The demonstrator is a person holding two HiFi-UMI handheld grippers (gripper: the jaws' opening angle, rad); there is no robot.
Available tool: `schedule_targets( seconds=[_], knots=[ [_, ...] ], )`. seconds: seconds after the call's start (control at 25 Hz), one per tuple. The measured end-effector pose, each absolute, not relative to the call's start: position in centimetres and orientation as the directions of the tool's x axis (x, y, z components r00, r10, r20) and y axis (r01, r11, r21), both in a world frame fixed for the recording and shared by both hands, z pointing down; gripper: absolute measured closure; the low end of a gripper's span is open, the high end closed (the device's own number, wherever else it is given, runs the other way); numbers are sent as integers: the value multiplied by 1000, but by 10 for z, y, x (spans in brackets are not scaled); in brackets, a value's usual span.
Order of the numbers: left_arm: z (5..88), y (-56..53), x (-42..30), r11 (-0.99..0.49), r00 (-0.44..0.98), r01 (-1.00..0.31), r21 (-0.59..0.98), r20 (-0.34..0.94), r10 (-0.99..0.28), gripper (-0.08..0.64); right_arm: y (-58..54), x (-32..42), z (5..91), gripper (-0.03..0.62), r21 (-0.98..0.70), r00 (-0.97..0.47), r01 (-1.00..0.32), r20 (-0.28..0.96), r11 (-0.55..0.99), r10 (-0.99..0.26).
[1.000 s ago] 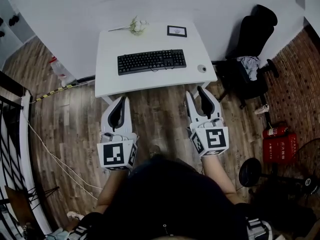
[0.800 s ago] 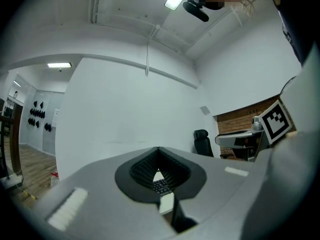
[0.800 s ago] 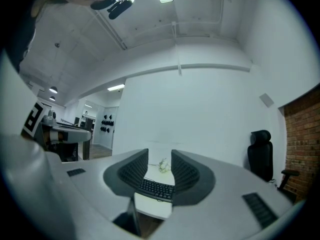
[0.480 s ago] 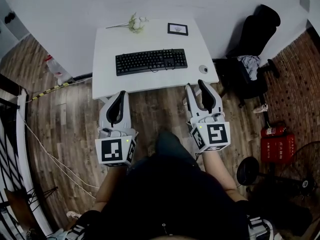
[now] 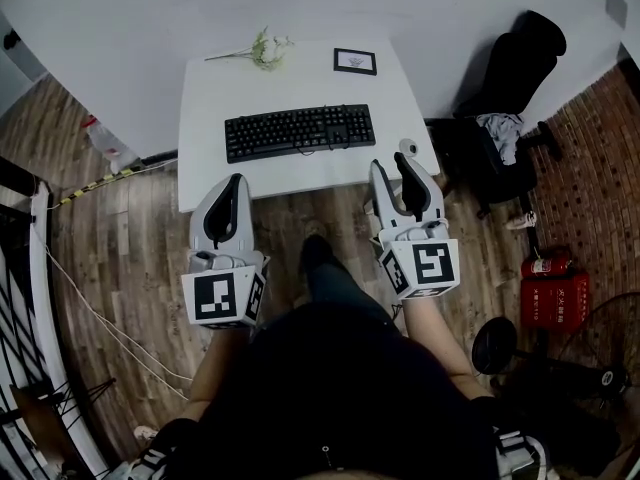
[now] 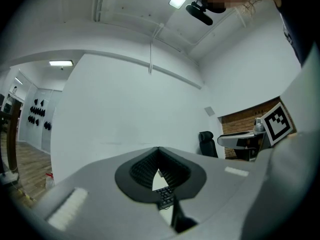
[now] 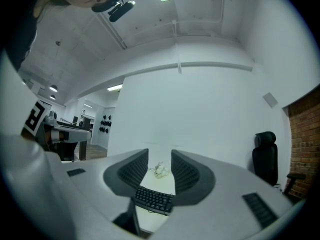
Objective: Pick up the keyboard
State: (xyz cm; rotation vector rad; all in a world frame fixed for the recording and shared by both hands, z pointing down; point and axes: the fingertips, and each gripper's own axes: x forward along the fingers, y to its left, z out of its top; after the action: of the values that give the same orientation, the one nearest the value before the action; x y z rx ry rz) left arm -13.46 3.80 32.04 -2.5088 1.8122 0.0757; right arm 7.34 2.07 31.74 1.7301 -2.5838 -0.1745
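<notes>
Approach step judged in hand: the black keyboard (image 5: 300, 131) lies untouched on the white desk (image 5: 205, 168), far of both grippers, which are held at its near edge. The left gripper (image 5: 236, 182) is closed tip to tip on nothing; the right gripper (image 5: 392, 164) is held part open, empty. Next, the left jaws would have to be opened and both grippers brought to the keyboard's ends.

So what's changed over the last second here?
Both the left gripper and the right gripper have come forward to the desk's near edge. Nothing was taken hold of or let go. The left gripper stays shut, the right open and empty; the keyboard lies untouched where it was.
</notes>
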Motion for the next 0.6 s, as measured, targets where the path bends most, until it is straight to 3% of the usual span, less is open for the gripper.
schedule_targets(
  seconds=[0.6],
  knots=[
    [320,-116,-137,-239,241,-970,-36,-59,-969,549,-135,78,323,460,110,-436,-896,-40,430,-899]
  ],
)
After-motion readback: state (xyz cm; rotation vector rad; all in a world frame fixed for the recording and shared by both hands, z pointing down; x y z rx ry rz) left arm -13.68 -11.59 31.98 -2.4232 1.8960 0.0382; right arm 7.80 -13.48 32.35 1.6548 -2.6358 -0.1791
